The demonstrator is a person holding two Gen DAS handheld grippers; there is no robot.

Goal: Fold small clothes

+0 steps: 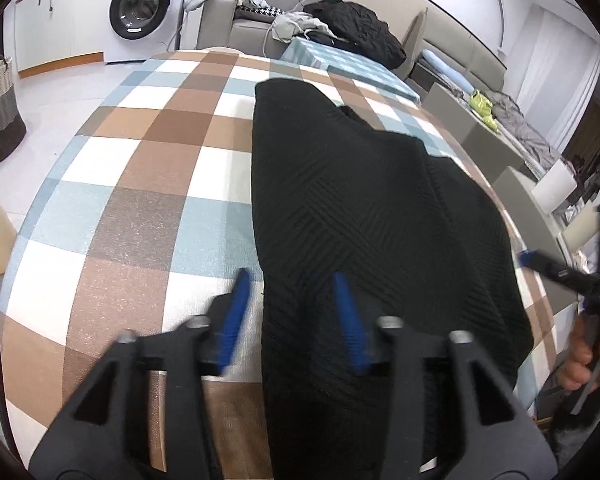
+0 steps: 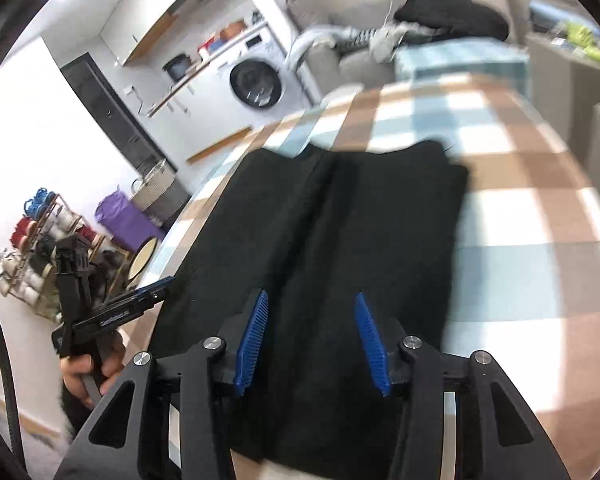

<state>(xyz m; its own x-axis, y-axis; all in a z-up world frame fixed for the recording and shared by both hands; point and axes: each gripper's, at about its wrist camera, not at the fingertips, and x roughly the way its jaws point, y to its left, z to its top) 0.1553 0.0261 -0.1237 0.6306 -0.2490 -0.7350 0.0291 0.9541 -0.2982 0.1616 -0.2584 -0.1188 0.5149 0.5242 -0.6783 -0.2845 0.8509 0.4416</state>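
Garment first: a black textured knit garment point(image 1: 364, 216) lies on the checked tablecloth point(image 1: 140, 184), stretching away from both pairs of jaws toward the far edge of the table. In the right wrist view it reads as a fairly tidy long rectangle with a lengthwise crease running straight ahead between the jaws, which suggests 1 lengthwise fold is already in place; in the left wrist view its right side still bunches and drapes toward the table edge, so that fold looks only roughly settled. The left gripper point(image 1: 292, 280) has its jaws apart, 1 finger over bare cloth and the other over the garment's near left edge, gripping nothing. The right gripper point(image 2: 312, 300) hangs above the garment's near end with jaws also spread wide and empty. My judgement is that the task is partway through: smoothing and at least 1 crosswise fold, near end toward far end, remain. Beyond the jaws stand a washing machine point(image 1: 140, 8) and a cluttered sofa point(image 1: 236, 16).
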